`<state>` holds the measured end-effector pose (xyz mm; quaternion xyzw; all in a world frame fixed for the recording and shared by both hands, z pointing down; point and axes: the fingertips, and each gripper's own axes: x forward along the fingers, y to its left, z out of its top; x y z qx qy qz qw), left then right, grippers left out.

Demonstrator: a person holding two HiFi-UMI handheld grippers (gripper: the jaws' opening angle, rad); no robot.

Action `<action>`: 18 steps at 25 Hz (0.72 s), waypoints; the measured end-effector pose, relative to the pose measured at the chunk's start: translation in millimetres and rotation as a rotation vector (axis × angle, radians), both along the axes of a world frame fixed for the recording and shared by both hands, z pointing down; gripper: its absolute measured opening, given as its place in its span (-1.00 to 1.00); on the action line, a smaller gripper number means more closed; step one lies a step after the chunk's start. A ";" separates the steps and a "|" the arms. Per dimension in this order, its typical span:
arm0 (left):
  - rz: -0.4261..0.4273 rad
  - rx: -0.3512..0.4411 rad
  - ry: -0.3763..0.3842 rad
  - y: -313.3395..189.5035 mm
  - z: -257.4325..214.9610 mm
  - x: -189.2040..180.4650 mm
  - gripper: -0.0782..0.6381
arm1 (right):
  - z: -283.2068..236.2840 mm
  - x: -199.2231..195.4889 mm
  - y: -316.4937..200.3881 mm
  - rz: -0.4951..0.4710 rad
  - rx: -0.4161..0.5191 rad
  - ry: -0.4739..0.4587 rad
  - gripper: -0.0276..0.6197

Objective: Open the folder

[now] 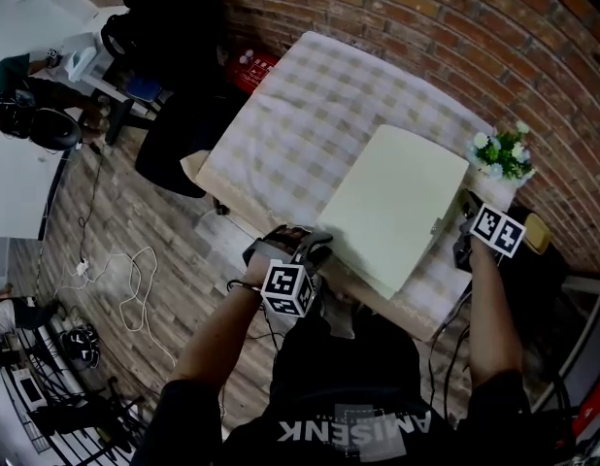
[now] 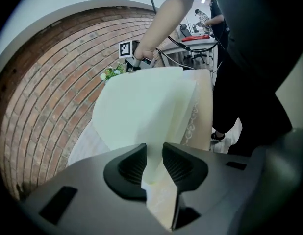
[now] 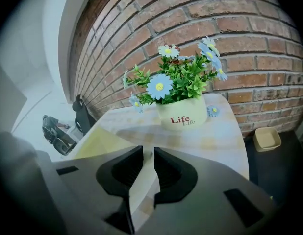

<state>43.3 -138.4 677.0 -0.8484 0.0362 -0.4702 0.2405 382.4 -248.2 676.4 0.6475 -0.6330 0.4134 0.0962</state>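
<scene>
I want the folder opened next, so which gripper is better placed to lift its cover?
Likely left. The left gripper has a corner of the folder between its jaws; the right gripper has only tablecloth showing between its jaws.

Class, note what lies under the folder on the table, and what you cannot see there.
The folder lies closed on a checked tablecloth, which shows beyond its far and side edges. The cloth directly beneath it is covered.
</scene>
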 end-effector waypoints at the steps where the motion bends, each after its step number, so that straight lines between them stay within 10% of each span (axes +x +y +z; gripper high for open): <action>1: -0.019 -0.010 0.016 -0.3 -1.1 -0.9 -0.47 | -0.1 0.2 0.0 -0.001 -0.001 0.003 -0.60; 18: -0.432 -0.251 0.384 -27.7 -28.0 -24.4 -0.53 | 0.9 0.1 0.3 -0.042 -0.039 0.066 -0.60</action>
